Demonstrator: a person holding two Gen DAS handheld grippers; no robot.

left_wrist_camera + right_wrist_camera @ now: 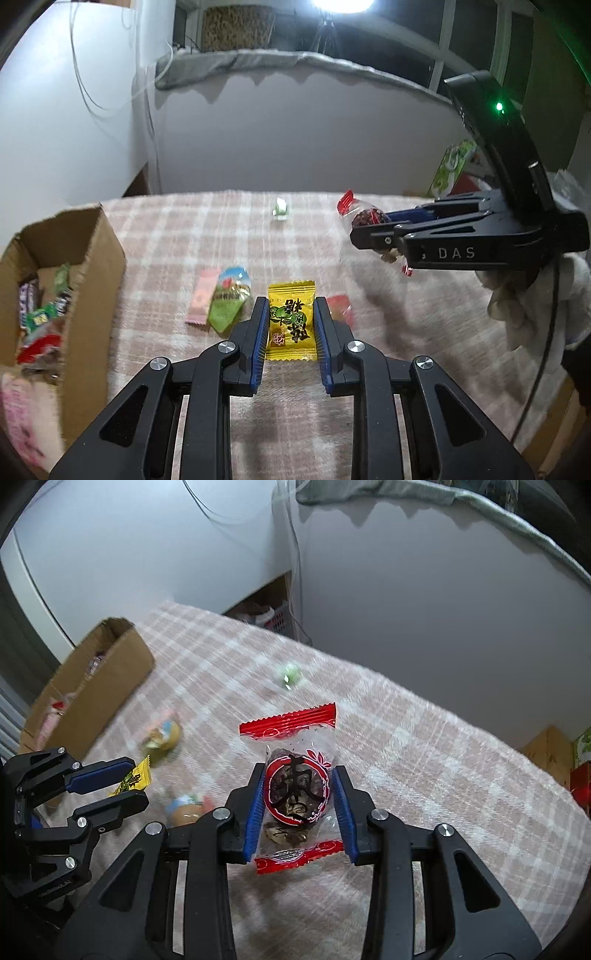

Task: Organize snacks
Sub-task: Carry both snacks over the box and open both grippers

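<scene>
My left gripper (291, 308) is shut on a yellow candy packet (291, 325) and holds it above the checked cloth. It also shows in the right wrist view (127, 781) with the yellow packet (135, 777) between its fingers. My right gripper (299, 775) is shut on a clear packet with red ends and dark fruit inside (295, 794), held above the cloth. In the left wrist view the right gripper (369, 227) holds the same packet (364, 214) at the right. A cardboard box (92, 266) with several snacks inside stands at the left.
On the pink checked cloth (184, 229) lie a pink wrapper (201, 301), a green and blue packet (229, 299), a red candy (341, 308) and a small green candy (280, 208). A gloved hand (524, 295) holds the right gripper. The wall stands behind the table.
</scene>
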